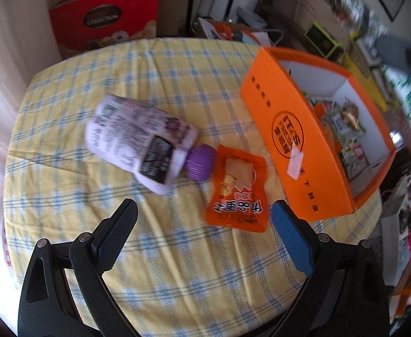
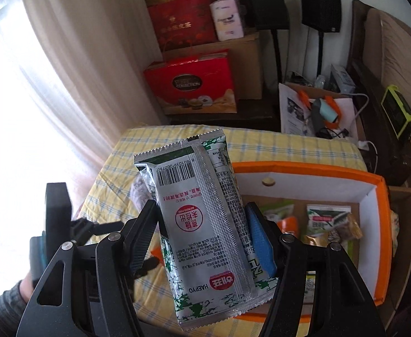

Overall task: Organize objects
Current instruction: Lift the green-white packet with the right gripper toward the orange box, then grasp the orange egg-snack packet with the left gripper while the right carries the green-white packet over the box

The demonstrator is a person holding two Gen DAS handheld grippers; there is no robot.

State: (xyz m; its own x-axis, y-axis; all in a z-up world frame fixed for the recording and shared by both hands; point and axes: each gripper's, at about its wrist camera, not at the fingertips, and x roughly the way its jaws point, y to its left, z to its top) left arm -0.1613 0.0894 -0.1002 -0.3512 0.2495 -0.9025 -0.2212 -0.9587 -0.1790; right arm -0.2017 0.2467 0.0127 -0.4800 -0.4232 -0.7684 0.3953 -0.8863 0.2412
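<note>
In the left wrist view my left gripper (image 1: 204,210) is open and empty, above the yellow checked table (image 1: 177,266). Just ahead lie an orange snack packet (image 1: 237,189) and a white-purple pouch (image 1: 141,137) with a purple cap (image 1: 201,162). An orange box (image 1: 298,151) stands to the right with several packets inside. In the right wrist view my right gripper (image 2: 200,216) is shut on a silver-green seaweed packet (image 2: 202,221), held above the table beside the orange box (image 2: 381,224). The left gripper's body (image 2: 55,224) shows at the left.
Red gift boxes (image 2: 191,84) and cardboard boxes stand beyond the table's far edge. A curtain (image 2: 65,84) hangs on the left. A cluttered side surface with cables and a green device (image 2: 399,112) lies to the right. The box holds several snack packets (image 2: 326,221).
</note>
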